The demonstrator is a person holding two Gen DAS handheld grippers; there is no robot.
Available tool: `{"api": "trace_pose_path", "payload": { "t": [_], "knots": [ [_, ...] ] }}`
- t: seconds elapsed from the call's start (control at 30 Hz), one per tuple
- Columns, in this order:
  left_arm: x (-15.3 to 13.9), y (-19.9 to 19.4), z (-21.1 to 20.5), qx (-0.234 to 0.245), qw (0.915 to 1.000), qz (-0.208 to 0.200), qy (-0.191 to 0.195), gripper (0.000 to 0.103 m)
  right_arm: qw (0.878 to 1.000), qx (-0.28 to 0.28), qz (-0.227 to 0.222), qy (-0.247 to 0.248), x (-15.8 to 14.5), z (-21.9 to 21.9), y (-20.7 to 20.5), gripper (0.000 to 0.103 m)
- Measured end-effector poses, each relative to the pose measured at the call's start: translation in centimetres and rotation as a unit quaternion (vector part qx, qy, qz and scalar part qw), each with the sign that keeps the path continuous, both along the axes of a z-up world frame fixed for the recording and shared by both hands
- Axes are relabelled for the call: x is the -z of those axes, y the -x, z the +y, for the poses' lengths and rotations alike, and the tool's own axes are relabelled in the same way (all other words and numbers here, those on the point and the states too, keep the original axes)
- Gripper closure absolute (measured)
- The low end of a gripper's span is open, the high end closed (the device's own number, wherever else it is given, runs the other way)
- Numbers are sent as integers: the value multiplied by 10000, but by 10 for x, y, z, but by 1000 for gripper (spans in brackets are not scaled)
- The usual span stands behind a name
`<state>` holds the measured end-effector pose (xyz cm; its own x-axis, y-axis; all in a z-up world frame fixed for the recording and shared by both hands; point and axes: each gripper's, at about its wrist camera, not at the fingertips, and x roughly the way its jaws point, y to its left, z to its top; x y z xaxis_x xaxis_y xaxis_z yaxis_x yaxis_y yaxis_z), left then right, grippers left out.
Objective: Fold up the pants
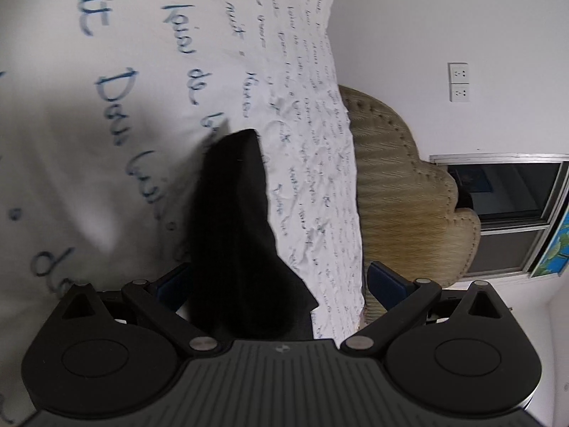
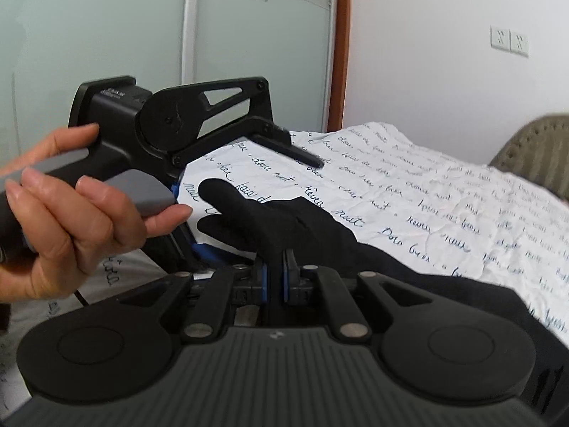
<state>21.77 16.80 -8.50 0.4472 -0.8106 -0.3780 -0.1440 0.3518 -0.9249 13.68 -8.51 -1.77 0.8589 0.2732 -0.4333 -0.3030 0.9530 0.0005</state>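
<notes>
At the bottom of the right wrist view, your right tongs (image 2: 275,275) are sitting pinched together on a fold of the black pants (image 2: 284,220), the two blue pads nearly meeting with the dark cloth caught between them. From that grip the pants are spreading up toward the middle of the frame and off to the lower right, lying on the bed sheet (image 2: 409,185), which is white and covered in blue handwriting. Just above and left of centre, two rounded ends of the cloth are poking out toward your left hand (image 2: 74,213). That hand is wrapping the grey handle at the left edge, and its gripper body is filling the upper left of the frame.

Low in the left wrist view, your left tongs (image 1: 277,281) are standing wide open, one blue pad showing at the lower left and one at the lower right. Between them a dark strip of the pants is running from the bottom centre up to the middle of the frame; whether it is touching either pad you cannot tell. Behind it the printed sheet is filling the left and centre. Further right, a tan padded headboard (image 1: 409,185) is standing against the white wall (image 1: 426,17), with a window (image 1: 508,192) at the right edge.
</notes>
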Motion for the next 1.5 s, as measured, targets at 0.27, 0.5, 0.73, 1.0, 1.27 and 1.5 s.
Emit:
{"api": "trace_pose_path", "payload": {
  "t": [0.27,0.5,0.73,1.0,1.27,1.5],
  "knots": [
    [-26,-7,-28,561,9833,-316,-1701,80,10000,63,62,42,2,1,-1,94],
    [-41,2,-36,698,9624,-707,-2527,84,9987,61,158,489,9,9,8,63],
    [-64,22,-57,862,9250,-1425,-3414,84,9836,175,-85,1793,20,27,41,22],
    [-80,33,-65,742,9172,-1661,-3544,84,9576,636,-379,2786,39,40,73,17],
    [-99,42,-73,678,9131,-1799,-3595,84,9634,684,-174,2585,45,26,67,42],
    [-119,54,-84,635,9030,-2091,-3698,84,9721,541,-55,2281,44,20,68,61]
  ]
}}
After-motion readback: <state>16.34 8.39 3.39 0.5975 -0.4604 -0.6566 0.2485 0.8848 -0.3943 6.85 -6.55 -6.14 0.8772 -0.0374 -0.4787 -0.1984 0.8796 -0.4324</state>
